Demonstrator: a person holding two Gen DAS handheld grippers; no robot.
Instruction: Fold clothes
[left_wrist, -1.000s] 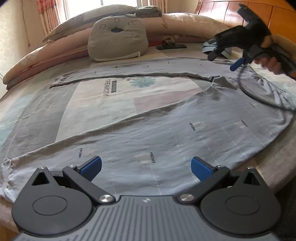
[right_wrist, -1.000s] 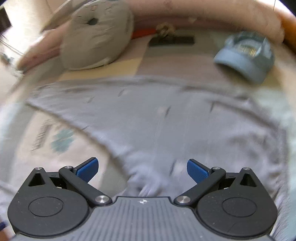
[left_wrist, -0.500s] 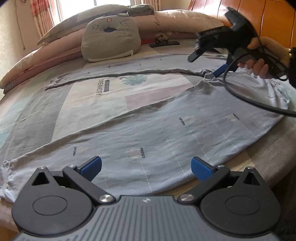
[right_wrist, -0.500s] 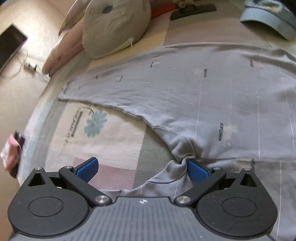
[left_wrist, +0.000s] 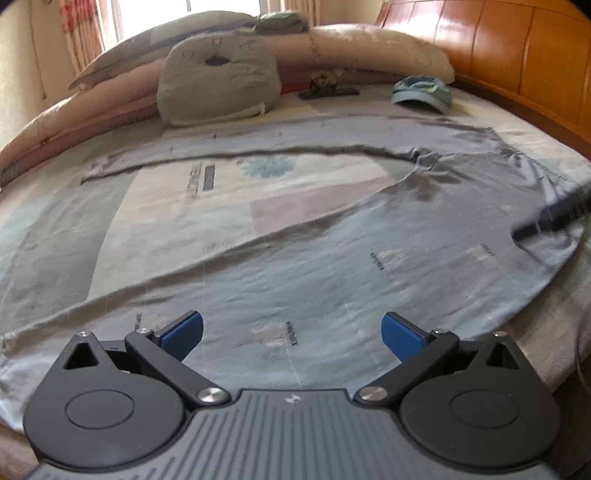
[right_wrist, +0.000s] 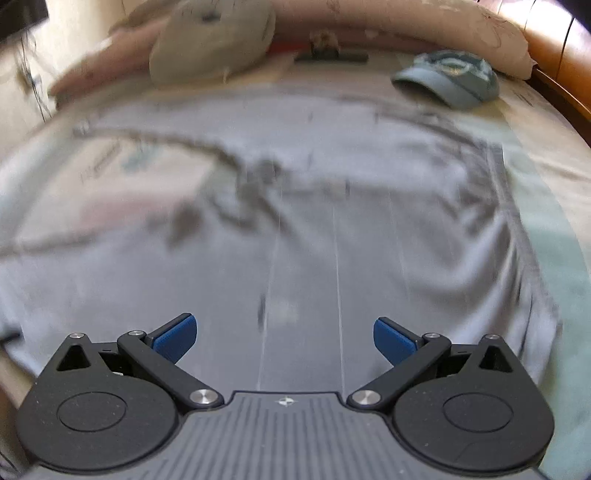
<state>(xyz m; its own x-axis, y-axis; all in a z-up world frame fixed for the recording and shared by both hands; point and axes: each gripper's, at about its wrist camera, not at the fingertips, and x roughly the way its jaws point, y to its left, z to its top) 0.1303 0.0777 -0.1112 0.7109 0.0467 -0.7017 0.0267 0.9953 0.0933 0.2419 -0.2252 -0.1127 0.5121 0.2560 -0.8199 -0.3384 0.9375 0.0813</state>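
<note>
Nearest to me, my left gripper (left_wrist: 291, 328) hangs with its blue pads spread wide and nothing between them, over the near leg of the pale grey trousers with small printed lettering (left_wrist: 332, 280), close to the near edge of the bed (left_wrist: 554, 162). I read that as staging above the cloth before a pinch, since the fabric below lies flat and untouched. My right gripper (right_wrist: 285, 334) is likewise gaping and empty, poised over the broad seat and waist end of the same trousers, though that view is smeared, so I cannot place it more finely. The trousers lie spread in a V on the patterned bedsheet, one leg running along the near edge, the other stretching across the middle towards the far left, with the crotch puckered between them; spread like this, one leg looks ready to be laid over the other. Beyond them, towards the far right corner, rests a light blue peaked cap (right_wrist: 448, 79). Further left sits a grey plush cat-face cushion (left_wrist: 218, 88), propped against long pink pillows (left_wrist: 369, 48) along the far edge.
</note>
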